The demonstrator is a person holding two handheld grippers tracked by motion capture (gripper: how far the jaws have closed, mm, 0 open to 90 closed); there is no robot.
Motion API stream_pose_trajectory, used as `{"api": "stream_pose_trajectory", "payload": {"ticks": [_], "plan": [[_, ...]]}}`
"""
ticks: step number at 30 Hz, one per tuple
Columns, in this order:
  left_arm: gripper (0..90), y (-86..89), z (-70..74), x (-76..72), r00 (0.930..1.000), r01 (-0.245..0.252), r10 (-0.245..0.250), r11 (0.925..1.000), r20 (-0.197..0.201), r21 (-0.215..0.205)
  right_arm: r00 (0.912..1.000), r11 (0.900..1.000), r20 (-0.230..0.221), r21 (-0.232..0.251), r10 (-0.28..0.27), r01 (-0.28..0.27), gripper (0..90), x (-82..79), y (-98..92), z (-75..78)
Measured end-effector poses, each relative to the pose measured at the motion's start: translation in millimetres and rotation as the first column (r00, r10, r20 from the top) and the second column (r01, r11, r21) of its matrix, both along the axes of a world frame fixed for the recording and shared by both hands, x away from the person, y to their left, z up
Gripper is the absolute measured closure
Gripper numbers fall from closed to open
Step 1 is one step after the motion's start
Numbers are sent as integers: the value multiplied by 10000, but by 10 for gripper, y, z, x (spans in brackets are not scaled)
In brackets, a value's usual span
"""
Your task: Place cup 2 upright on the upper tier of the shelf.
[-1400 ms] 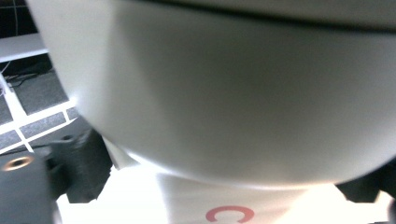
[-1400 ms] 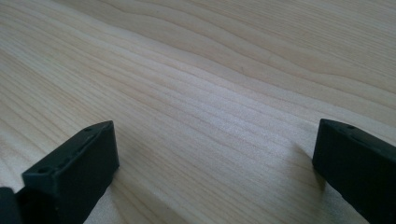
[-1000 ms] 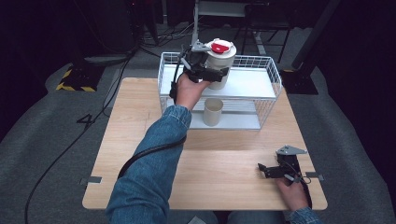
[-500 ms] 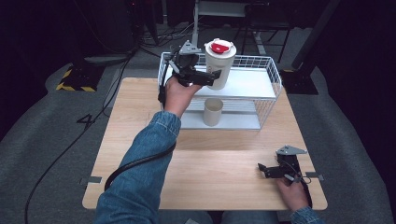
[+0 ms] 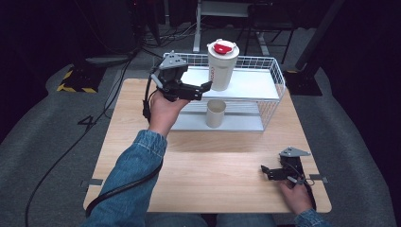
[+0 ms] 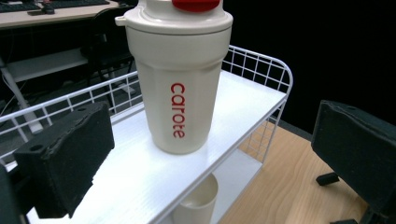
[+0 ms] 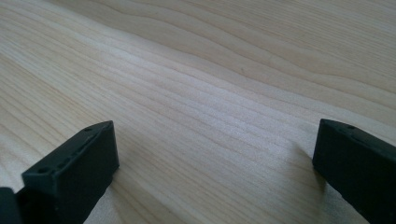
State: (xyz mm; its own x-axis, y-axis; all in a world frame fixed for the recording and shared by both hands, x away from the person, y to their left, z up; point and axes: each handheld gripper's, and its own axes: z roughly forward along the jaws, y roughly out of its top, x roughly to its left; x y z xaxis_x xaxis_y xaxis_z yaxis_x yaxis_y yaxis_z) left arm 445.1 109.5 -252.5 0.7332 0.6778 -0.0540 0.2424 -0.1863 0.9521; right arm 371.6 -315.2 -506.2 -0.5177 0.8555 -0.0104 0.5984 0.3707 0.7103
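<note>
On the rack's top shelf, the cream tumbler (image 5: 222,64) is standing upright while your left tongs (image 5: 202,91) are hovering just beside it, spread wide and gripping nothing.

Beside the wire rack (image 5: 276,78), your left tongs are sitting level with the tumbler's base, apart from it; "carote" is facing them. Below the tumbler, a small cup (image 5: 216,113) is standing on the lower shelf. Well away from the rack, your right tongs (image 5: 267,172) are resting released on the surface (image 5: 213,179).

High view looks down on the table (image 5: 222,161); left gripper view sits near the shared tumbler (image 6: 180,79)
</note>
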Motion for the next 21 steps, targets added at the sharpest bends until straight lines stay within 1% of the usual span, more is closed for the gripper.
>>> {"api": "stream_pose_trajectory", "payload": {"ticks": [8, 10, 12, 16, 21], "plan": [[0, 203, -27, -279, 9996, -207, 201, 9994, 215, 292, 10000, 10000, 2, 1, -13, 13, 3, 4, 9, 0], [0, 254, -45, -360, 9993, -260, 248, 9987, 269, 436, 10000, 10000, 2, 0, -14, 14, 3, 4, 9, 0], [0, 298, -69, -430, 9993, -241, 228, 9987, 292, 458, 10000, 10000, 1, 0, -15, 15, 3, 4, 9, 0], [0, 374, -125, -555, 9995, -207, 195, 9988, 261, 443, 10000, 10000, 2, -1, -13, 13, 3, 5, 9, 0], [0, 457, -197, -681, 9998, -130, 122, 9983, 154, 568, 10000, 10000, 2, -1, -14, 14, 3, 4, 9, 0]]}}
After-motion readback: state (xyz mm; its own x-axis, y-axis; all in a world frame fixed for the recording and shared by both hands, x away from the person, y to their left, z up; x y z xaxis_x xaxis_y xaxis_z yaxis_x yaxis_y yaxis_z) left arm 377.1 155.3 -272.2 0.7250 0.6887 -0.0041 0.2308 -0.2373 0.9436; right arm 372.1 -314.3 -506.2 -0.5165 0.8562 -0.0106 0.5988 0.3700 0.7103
